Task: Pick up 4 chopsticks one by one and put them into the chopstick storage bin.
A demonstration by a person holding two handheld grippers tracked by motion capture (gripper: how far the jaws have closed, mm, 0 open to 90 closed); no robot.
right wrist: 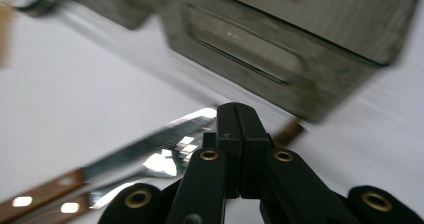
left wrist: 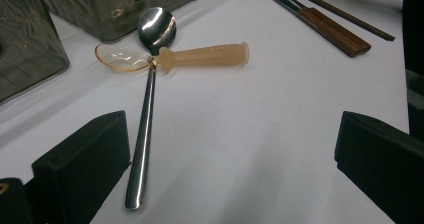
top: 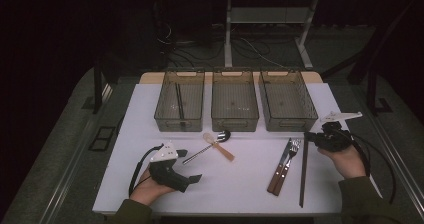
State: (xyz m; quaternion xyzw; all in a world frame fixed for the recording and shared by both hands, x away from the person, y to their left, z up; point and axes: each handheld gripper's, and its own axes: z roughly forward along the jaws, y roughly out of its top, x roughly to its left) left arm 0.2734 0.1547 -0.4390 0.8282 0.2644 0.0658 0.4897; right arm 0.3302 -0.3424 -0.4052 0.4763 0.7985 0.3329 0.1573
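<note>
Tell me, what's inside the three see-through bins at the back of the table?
The left bin holds one dark chopstick lying lengthwise. The middle bin and right bin look empty, though their tinted, ribbed walls could hide something small at the bottom.
</note>
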